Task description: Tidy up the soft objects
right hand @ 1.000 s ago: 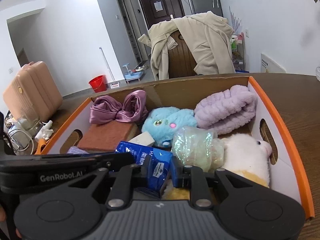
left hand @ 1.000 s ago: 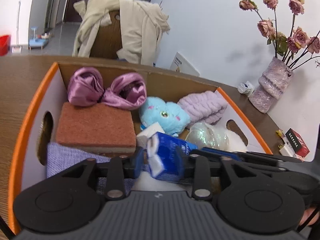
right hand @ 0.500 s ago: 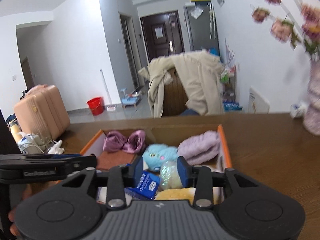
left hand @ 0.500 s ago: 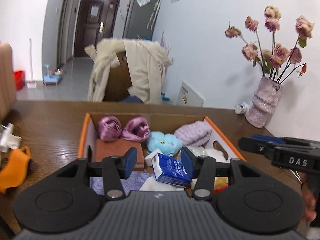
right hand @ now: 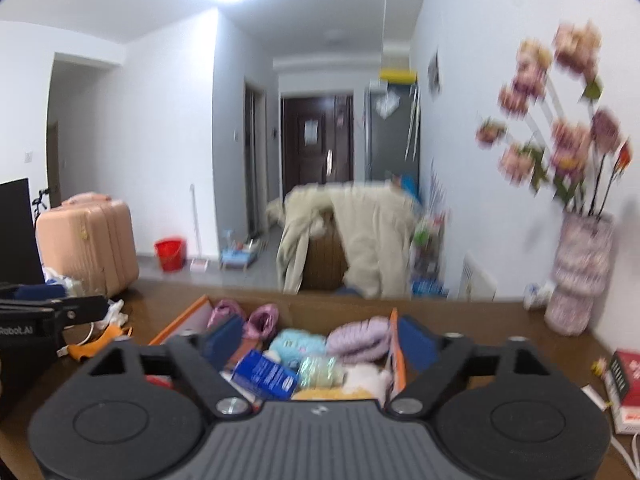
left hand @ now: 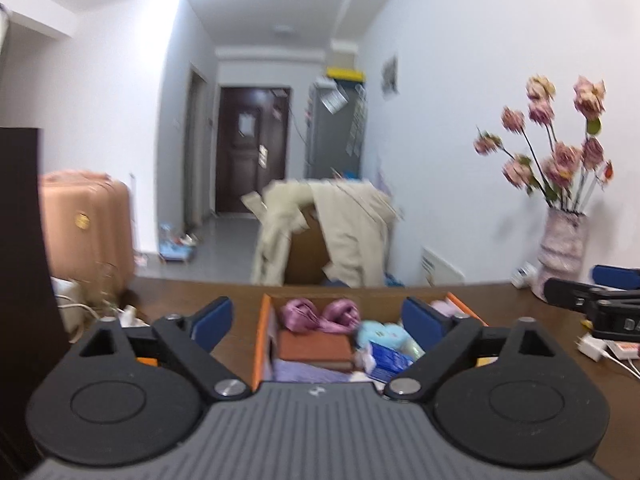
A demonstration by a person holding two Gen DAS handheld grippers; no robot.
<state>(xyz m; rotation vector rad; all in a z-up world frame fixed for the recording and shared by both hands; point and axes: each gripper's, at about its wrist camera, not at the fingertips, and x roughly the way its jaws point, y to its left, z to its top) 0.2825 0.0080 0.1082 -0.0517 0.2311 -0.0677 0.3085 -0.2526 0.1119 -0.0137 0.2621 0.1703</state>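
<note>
An orange-rimmed cardboard box stands on the brown table, below and ahead of both grippers. It holds a purple satin bow, a rust-brown sponge, a blue plush, a lilac rolled towel, a shiny wrapped bundle, a white plush and a blue tissue pack. My left gripper and my right gripper hover short of the box. The jaws of both are opening wide, with nothing between them.
A vase of pink flowers stands at the table's back right, with a red box and a white charger with cables near it. An orange cloth lies at the left. Beyond the table are a coat-draped chair and a pink suitcase.
Both grippers have drawn back and up from the box and spread their jaws. The blue tissue pack, between both pairs of jaws a second ago, now lies in the box.
</note>
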